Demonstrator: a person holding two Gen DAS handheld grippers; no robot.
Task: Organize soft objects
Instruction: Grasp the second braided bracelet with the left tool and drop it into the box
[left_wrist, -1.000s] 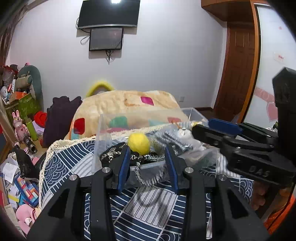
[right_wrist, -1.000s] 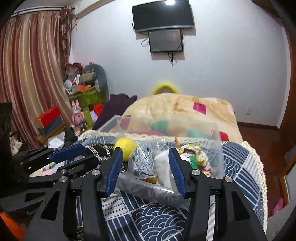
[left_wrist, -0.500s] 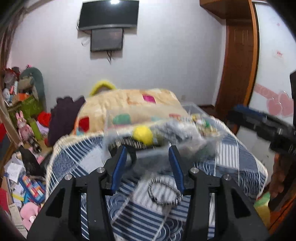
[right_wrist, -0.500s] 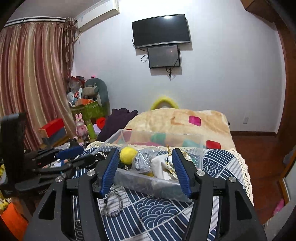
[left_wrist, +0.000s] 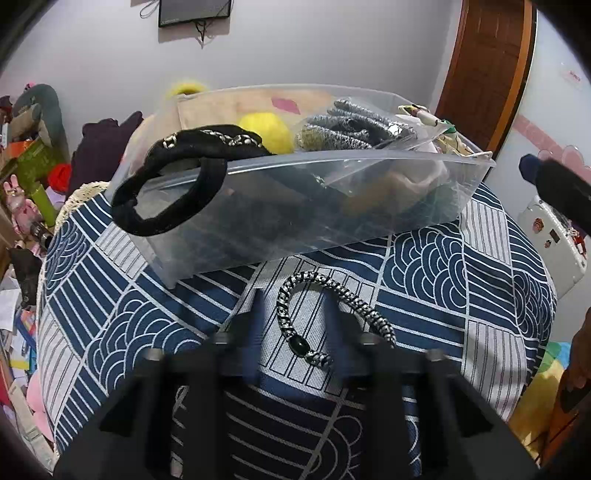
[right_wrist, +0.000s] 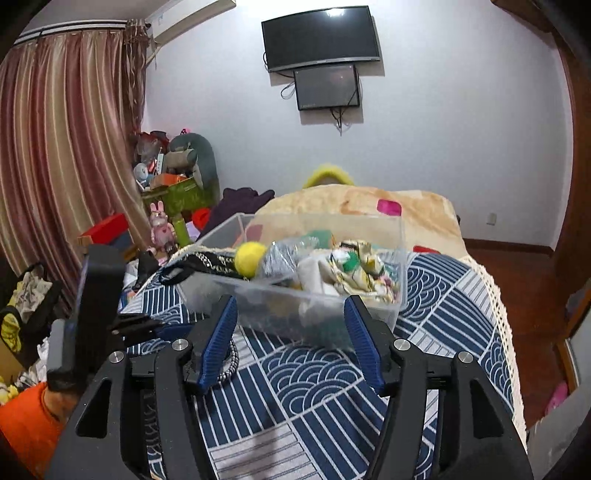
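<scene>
- Directly ahead of my left gripper (left_wrist: 295, 325), a black-and-silver twisted hair band (left_wrist: 325, 310) with a dark oval bead lies in an open arc on the blue-and-white patterned cloth (left_wrist: 461, 280), just in front of the box.
- My left fingers are smeared by motion blur; they appear set apart on either side of the band's arc, but I cannot tell whether they touch it.
- My right gripper (right_wrist: 291, 343) hangs over the same cloth with its blue-padded jaws spread wide and nothing between them; the box sits beyond their tips.
- From the right wrist view, the twisted band (right_wrist: 231, 360) is mostly hidden behind my left-hand finger pad, only a short stretch showing.
- A clear plastic storage box (left_wrist: 332, 221) stands on the cloth, its near wall cloudy, so the lower contents read only as dark shapes.
- Over its left rim hangs a black fabric hair tie (left_wrist: 173, 199), beside a black band with silver chain trim (left_wrist: 214, 142).
- Inside lie a yellow pom-pom (left_wrist: 266, 131), grey knitted bands in a clear bag (left_wrist: 351, 129), and a floral-print fabric piece (right_wrist: 362, 264).
</scene>
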